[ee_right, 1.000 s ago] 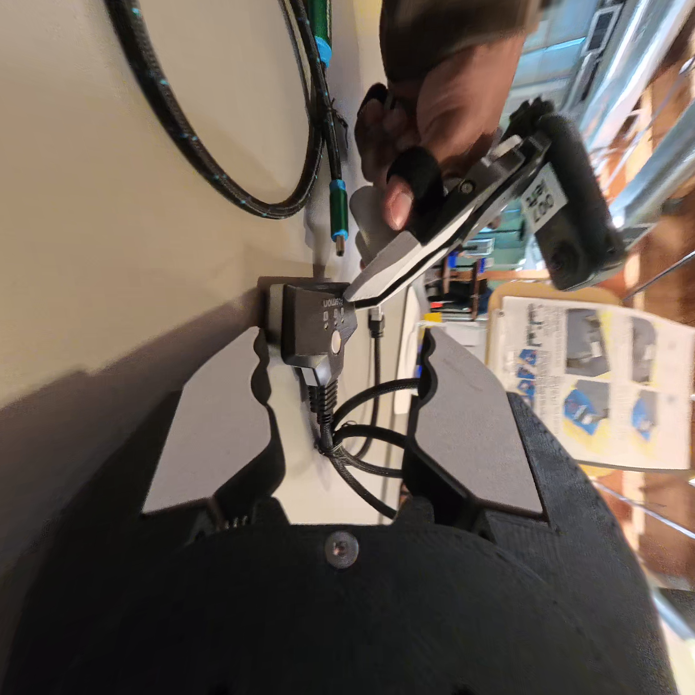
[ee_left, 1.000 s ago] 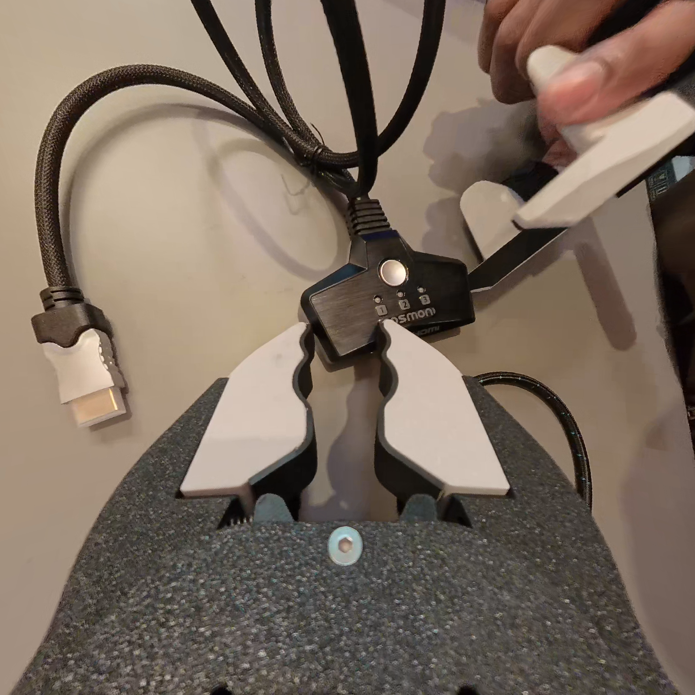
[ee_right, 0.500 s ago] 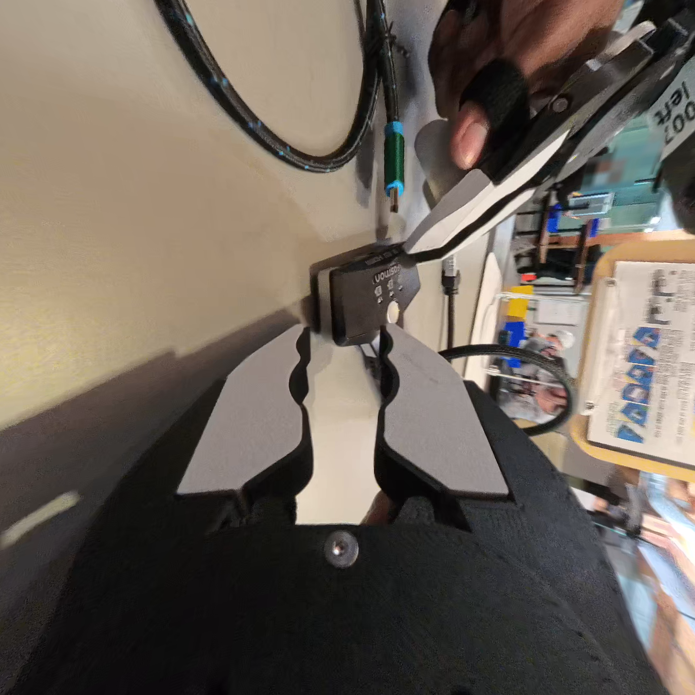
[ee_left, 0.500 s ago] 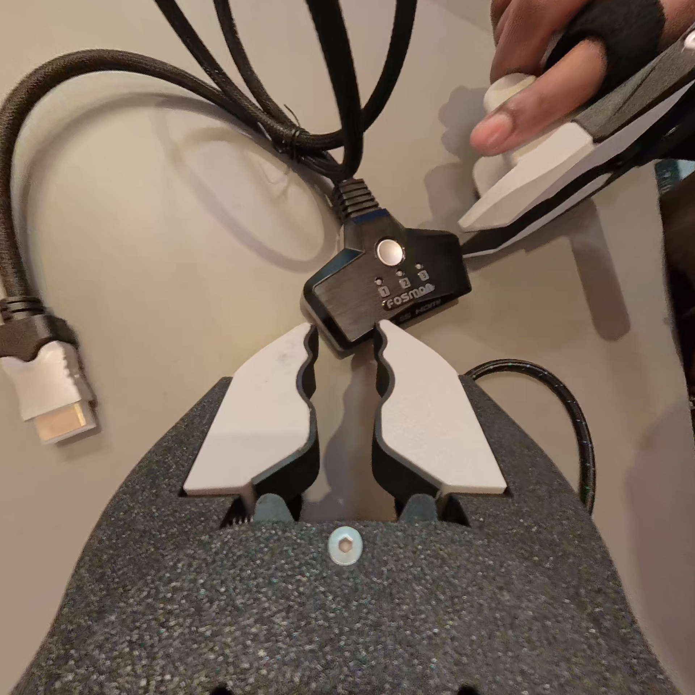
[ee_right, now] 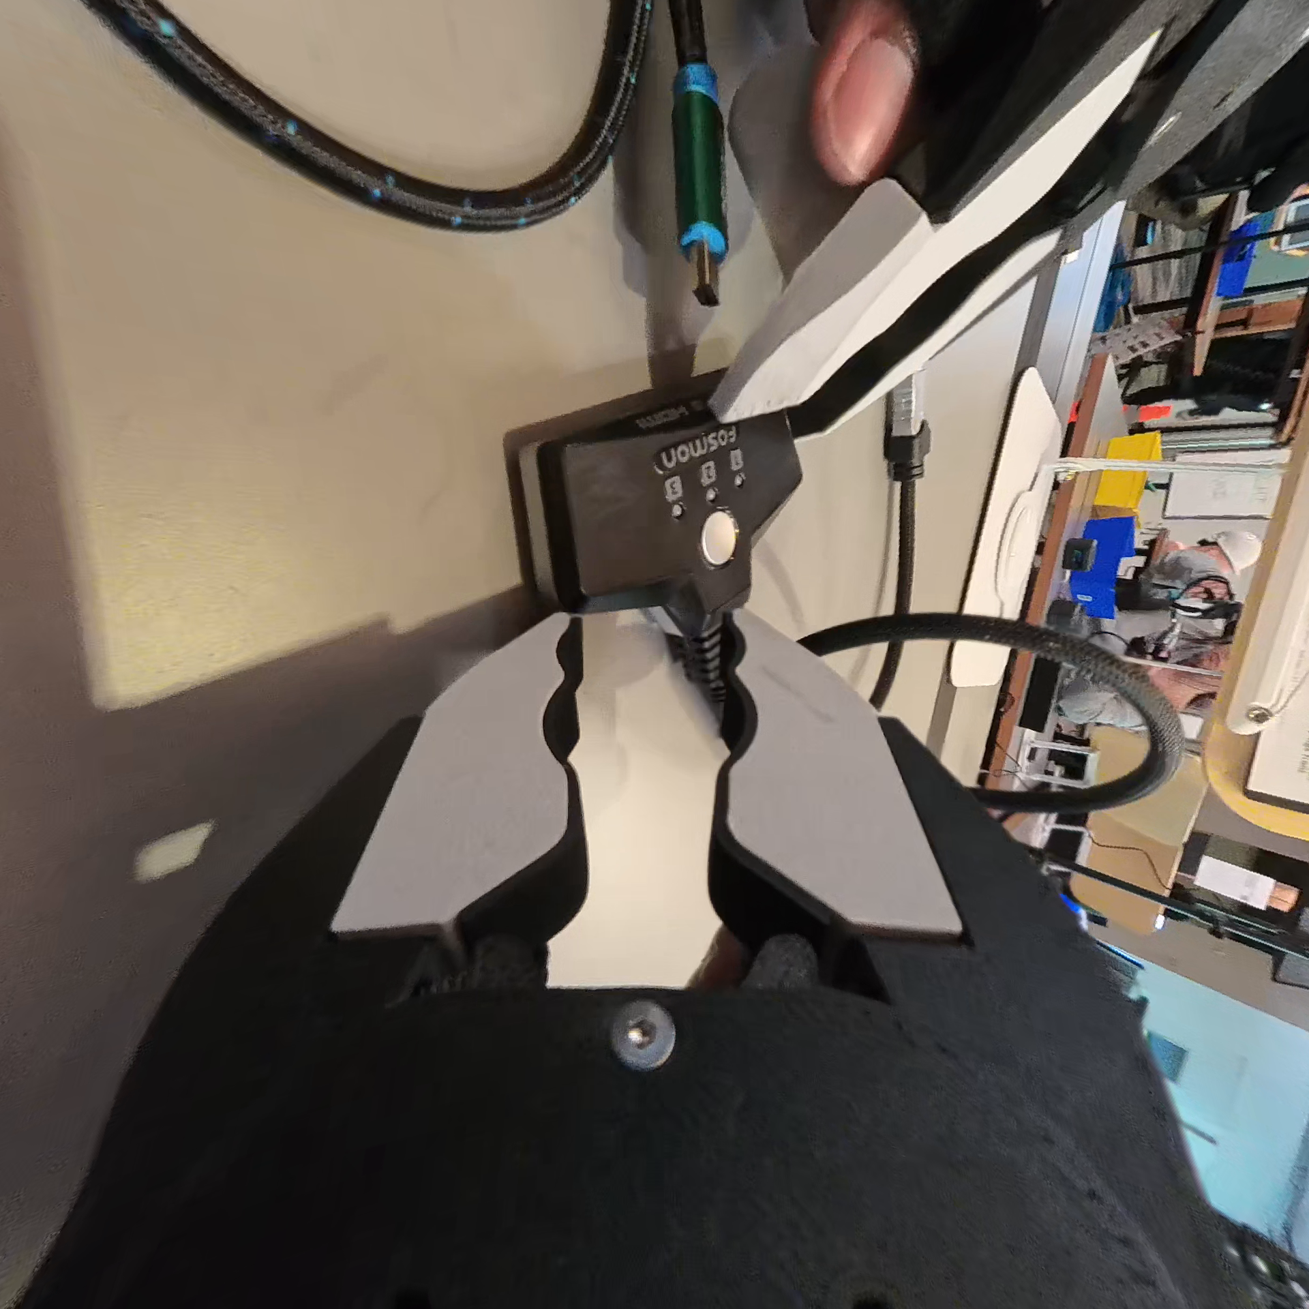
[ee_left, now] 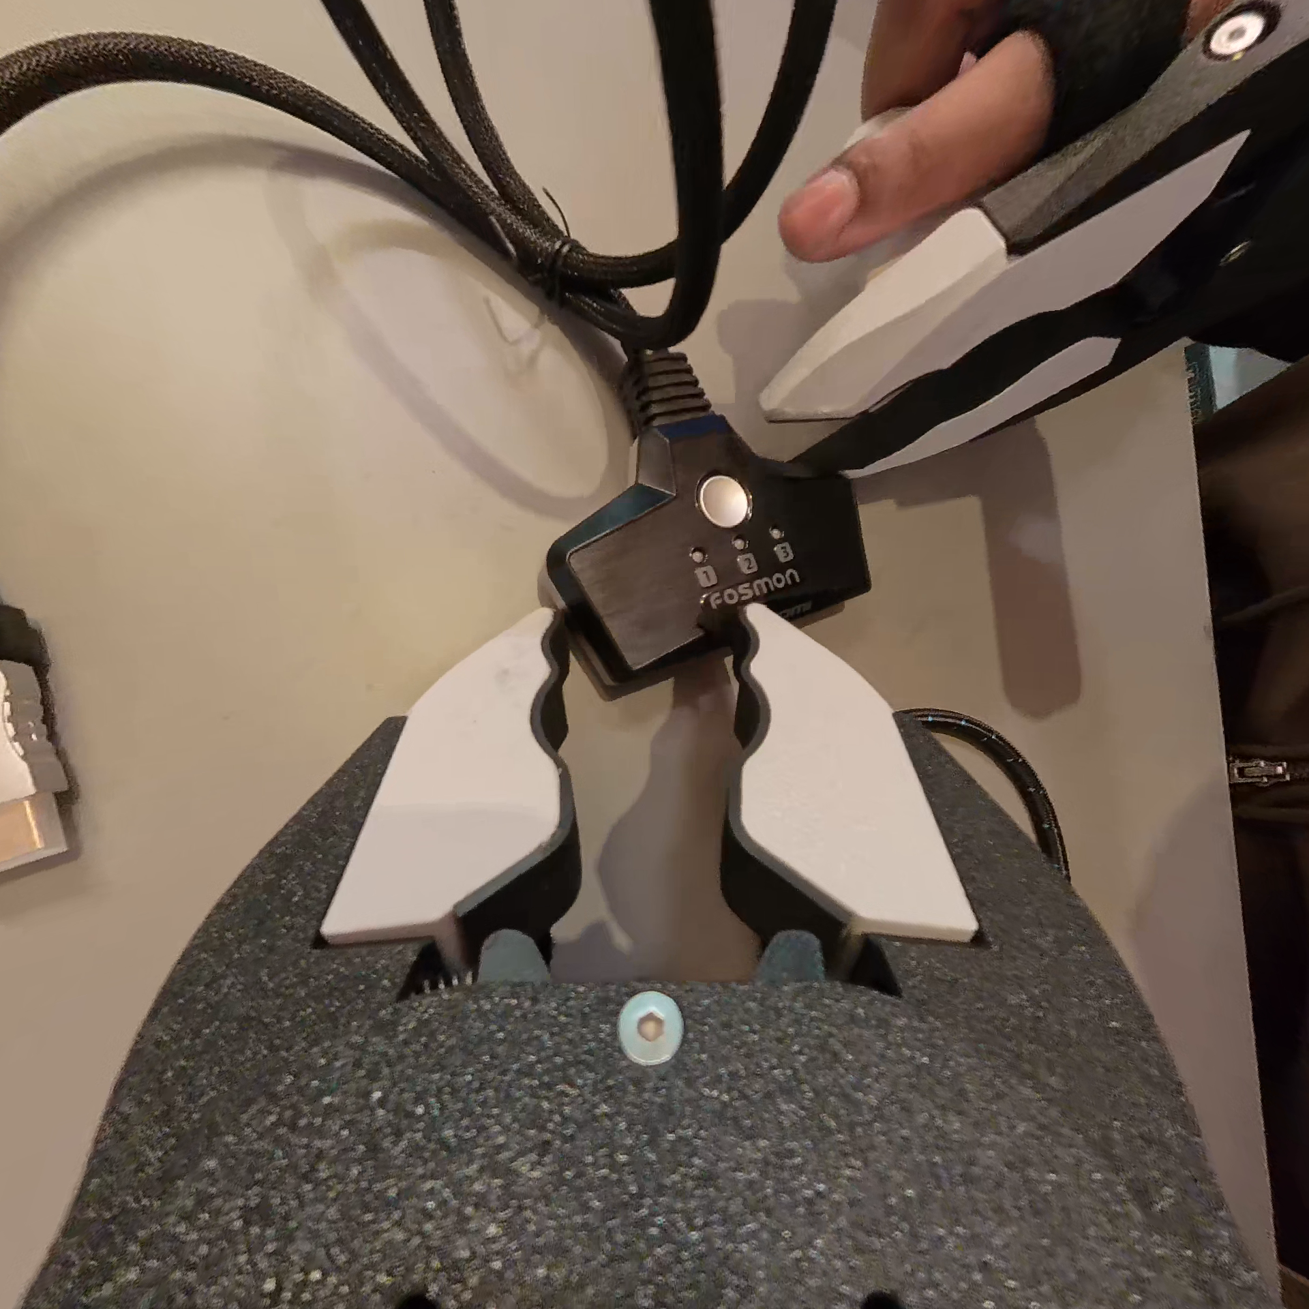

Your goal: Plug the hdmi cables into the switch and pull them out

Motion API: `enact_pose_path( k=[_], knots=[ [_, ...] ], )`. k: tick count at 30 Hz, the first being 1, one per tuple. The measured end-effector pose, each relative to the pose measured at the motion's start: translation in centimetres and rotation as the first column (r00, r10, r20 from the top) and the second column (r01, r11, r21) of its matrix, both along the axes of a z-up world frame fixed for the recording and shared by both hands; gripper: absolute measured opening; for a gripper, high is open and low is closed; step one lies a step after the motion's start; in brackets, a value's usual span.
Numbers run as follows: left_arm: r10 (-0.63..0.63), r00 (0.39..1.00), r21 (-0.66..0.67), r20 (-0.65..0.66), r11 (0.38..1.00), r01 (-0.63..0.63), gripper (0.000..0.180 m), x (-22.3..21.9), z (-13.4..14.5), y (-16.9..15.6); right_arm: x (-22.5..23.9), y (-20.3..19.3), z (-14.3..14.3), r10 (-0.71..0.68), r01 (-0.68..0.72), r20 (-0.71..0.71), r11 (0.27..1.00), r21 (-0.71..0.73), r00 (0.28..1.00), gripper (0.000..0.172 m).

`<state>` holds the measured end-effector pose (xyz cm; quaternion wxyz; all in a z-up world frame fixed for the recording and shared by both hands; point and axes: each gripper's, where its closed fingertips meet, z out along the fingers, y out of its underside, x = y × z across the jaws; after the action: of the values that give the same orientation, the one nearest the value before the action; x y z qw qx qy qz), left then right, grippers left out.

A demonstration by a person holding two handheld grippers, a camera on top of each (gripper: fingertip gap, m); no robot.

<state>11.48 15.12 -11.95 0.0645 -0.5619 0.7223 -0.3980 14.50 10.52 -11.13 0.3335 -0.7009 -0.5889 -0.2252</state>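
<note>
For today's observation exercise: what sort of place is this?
Probably a workshop or lab: the right wrist view shows shelving with blue and yellow bins, beyond a beige table strewn with braided cables.

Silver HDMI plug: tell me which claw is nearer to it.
Left. The left claw is at the HDMI switch box's near corner, with the silver HDMI plug off to its left; the right claw is beyond the box, farther away.
</note>
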Motion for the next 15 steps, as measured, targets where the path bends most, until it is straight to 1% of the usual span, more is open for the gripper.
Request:
enact_pose_path(
  k=[4,6,9,15],
  knots=[
    [-0.002,1.000,0.001,0.009,1.000,0.002,0.049,0.1,0.0,-0.4,0.3,1.2,0.4,-0.018,0.016,0.021,0.994,0.106,1.000,0.041],
    [0.000,1.000,0.002,0.009,1.000,0.000,0.049,0.1,0.0,-0.4,0.6,1.7,0.5,-0.027,0.017,0.053,0.986,0.165,0.998,0.042],
    [0.005,1.000,0.004,0.009,1.000,-0.005,0.049,0.0,0.0,-0.3,0.6,2.2,0.8,-0.012,-0.017,0.119,0.970,0.244,0.993,0.044],
    [0.007,1.000,-0.010,0.008,1.000,-0.007,0.049,0.0,0.1,-0.2,0.5,2.8,1.8,0.000,-0.053,0.160,0.943,0.330,0.987,0.063]
  ],
)
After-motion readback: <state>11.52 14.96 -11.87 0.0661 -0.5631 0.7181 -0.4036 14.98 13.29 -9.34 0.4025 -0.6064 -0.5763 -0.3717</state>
